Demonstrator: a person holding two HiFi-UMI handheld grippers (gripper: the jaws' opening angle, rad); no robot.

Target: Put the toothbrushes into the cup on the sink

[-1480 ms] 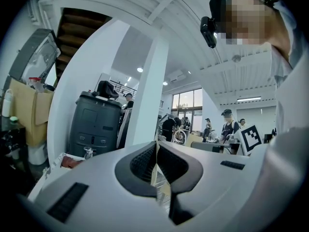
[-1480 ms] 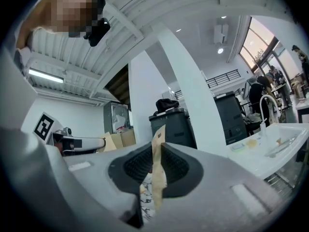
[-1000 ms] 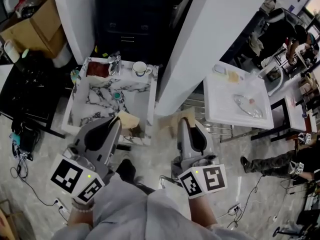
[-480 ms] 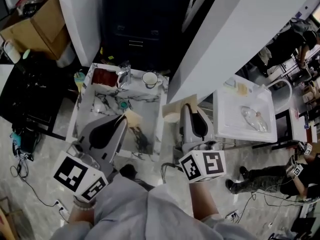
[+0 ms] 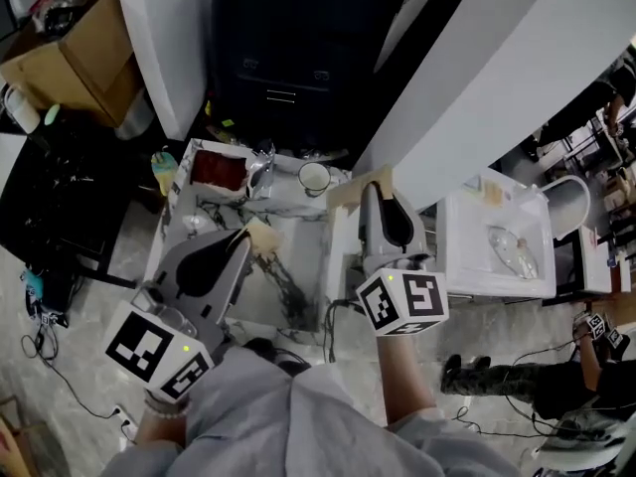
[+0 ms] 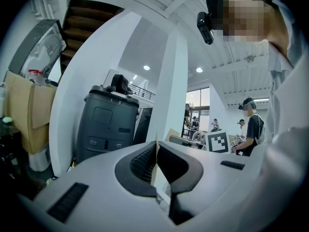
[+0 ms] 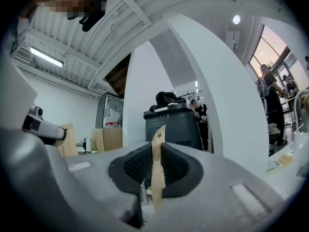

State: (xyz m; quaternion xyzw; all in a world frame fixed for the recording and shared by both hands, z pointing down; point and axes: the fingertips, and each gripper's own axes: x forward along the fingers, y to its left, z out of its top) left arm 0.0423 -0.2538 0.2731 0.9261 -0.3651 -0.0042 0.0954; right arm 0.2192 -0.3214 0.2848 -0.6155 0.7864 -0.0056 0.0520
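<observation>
**A:** What do the left tongs [image 6: 155, 153] have?

**B:** Their own view shows the jaws nearly together on a thin tan card [image 6: 154, 166], seen edge-on. The head view shows what that one cannot: the card is a flat flap hanging over the marble basin of the sink [image 5: 310, 238].

**A:** And the right tongs [image 7: 157, 161]?

**B:** Narrow too, clamped on a second tan card [image 7: 158, 139] that sticks up past the jaws. From above, it sits over the sink's right rim. I cannot tell whether either card carries a toothbrush.

**A:** The cup [image 5: 315, 178]?

**B:** Only the head view shows it: white and upright on the sink's back rim, toward the right corner. Both gripper views look past the sink to a dark grey bin [image 6: 108, 124] behind it.
</observation>
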